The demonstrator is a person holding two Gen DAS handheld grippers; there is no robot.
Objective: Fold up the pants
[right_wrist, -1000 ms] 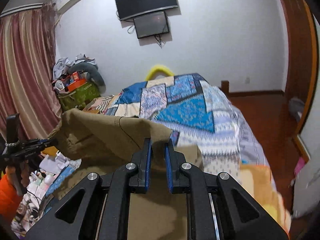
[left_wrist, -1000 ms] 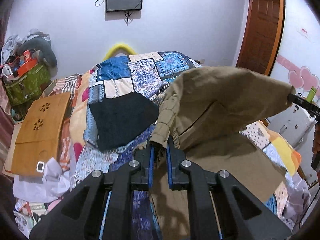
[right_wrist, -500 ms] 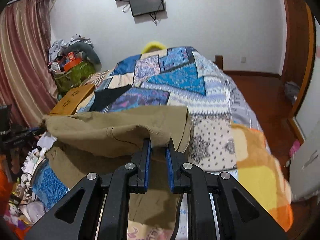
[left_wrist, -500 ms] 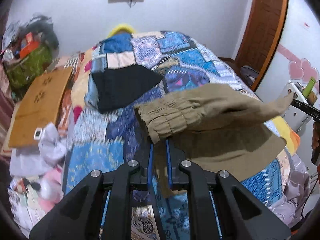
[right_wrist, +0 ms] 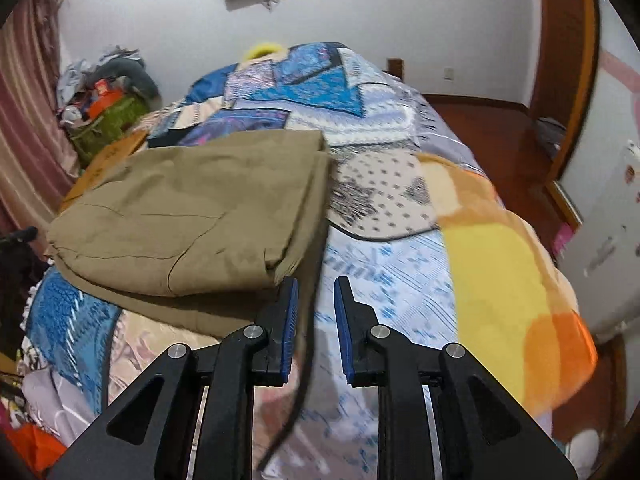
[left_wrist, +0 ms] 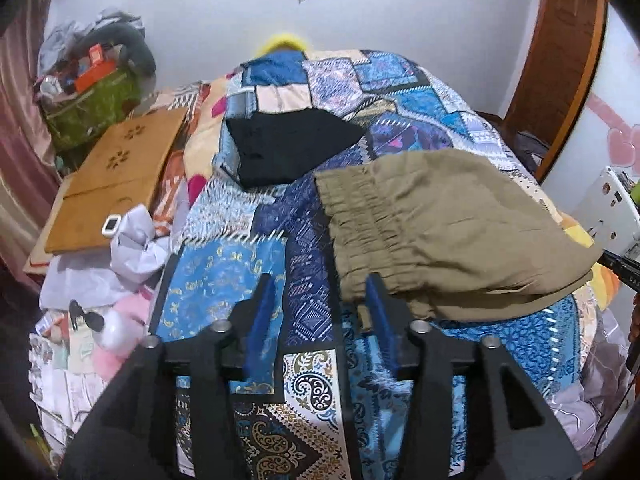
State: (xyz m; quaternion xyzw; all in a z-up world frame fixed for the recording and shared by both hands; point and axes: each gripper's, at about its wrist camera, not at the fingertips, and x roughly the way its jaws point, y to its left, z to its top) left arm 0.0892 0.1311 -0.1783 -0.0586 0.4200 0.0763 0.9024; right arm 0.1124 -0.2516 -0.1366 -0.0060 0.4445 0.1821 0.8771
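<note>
The khaki pants (left_wrist: 440, 228) lie folded in layers on the patchwork bedspread (left_wrist: 224, 276), elastic waistband toward the left. They also show in the right wrist view (right_wrist: 192, 208). My left gripper (left_wrist: 320, 292) is open and empty; its right finger touches the near waistband corner. My right gripper (right_wrist: 316, 292) is open and empty just right of the pants' near right corner. The right gripper's tip (left_wrist: 624, 268) shows at the right edge of the left wrist view.
A folded black garment (left_wrist: 288, 148) lies farther up the bed. A wooden lap desk (left_wrist: 108, 176) and a green bag (left_wrist: 88, 112) with clutter sit to the left. A cable (right_wrist: 304, 364) hangs by my right gripper. A wooden door (right_wrist: 564, 60) stands at the right.
Both grippers lowered the lifted pants half onto the bed, folding it over, then opened and let go. The pants now rest flat in layers.
</note>
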